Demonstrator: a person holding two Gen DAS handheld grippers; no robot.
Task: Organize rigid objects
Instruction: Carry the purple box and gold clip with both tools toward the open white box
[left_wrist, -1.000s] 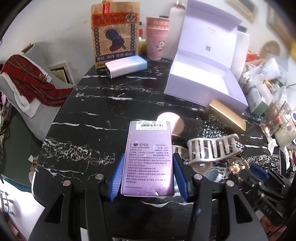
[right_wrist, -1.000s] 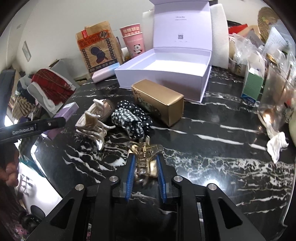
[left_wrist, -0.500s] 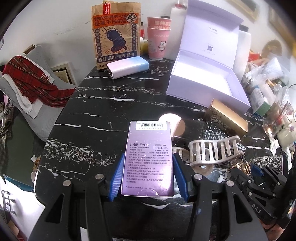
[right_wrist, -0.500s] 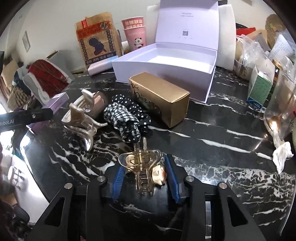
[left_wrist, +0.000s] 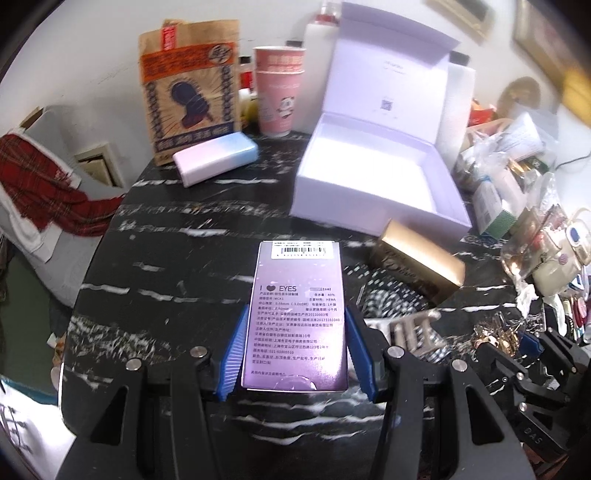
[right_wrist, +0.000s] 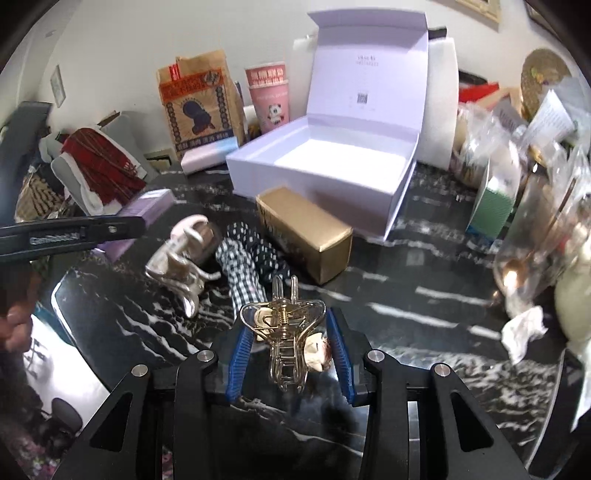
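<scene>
- Purple contact-lens box (left_wrist: 297, 321) is clamped flat between the blue pads of the left gripper (left_wrist: 295, 354), label up, clear of the table (left_wrist: 166, 295); a side grip keeps it level for a drop into a container.
- Gold claw clip (right_wrist: 282, 332) is pinched in the right gripper (right_wrist: 290, 354), prongs pointing back at the camera, also off the table.
- Just ahead of both: cream hair claw (right_wrist: 181, 258), polka-dot scrunchie (right_wrist: 247, 258), gold carton (right_wrist: 303, 230), all lying loose, likely waiting their turn.
- Beyond them the open white gift box (right_wrist: 321, 173) sits empty, lid up; probably the target for the rigid items.
- Far edge: pastel box (left_wrist: 216, 162), paper bag (left_wrist: 188, 92), pink cups (left_wrist: 279, 96).
- Hard to read: motion blur softens the table; something pinkish under the clip can't be identified; the right-side clutter is unclear; the hand at the right view's left edge is cut off.
</scene>
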